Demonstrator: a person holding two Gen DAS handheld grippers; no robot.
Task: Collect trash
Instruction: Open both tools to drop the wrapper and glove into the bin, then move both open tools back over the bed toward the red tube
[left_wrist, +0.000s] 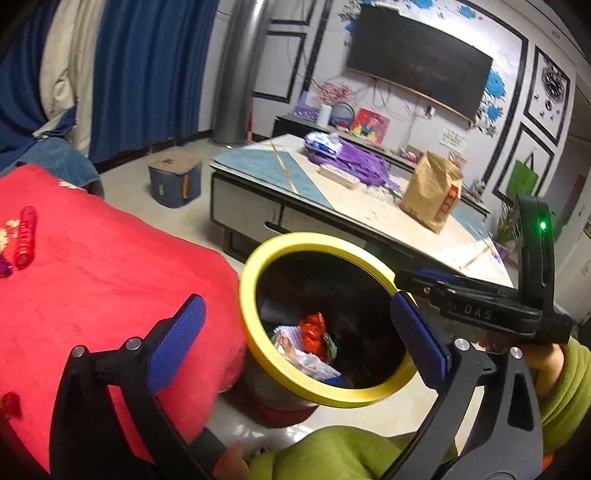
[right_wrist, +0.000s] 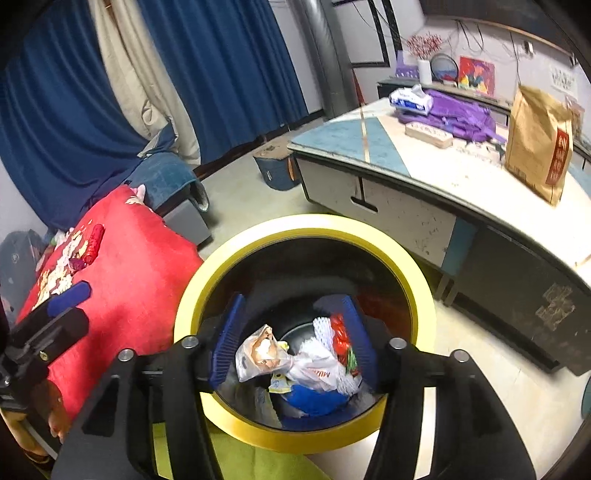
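Over the bin (right_wrist: 301, 229) by the counter's near edge, right tool (right_wrist: 295, 345) is held released, empty; trash (right_wrist: 306, 362) lies directly below.

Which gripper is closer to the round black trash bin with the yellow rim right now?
Right. The right gripper hangs open directly over the mouth of the yellow-rimmed black trash bin, above the trash. The left gripper is open beside it, over the red blanket's edge.

You see a yellow-rimmed black bin (right_wrist: 299, 230) holding white, red and blue trash (right_wrist: 314, 365), blue pads (right_wrist: 227, 341) on black grippers, a red flowered blanket (right_wrist: 125, 280), blue curtains (right_wrist: 221, 74) and a brown paper bag (right_wrist: 537, 140).
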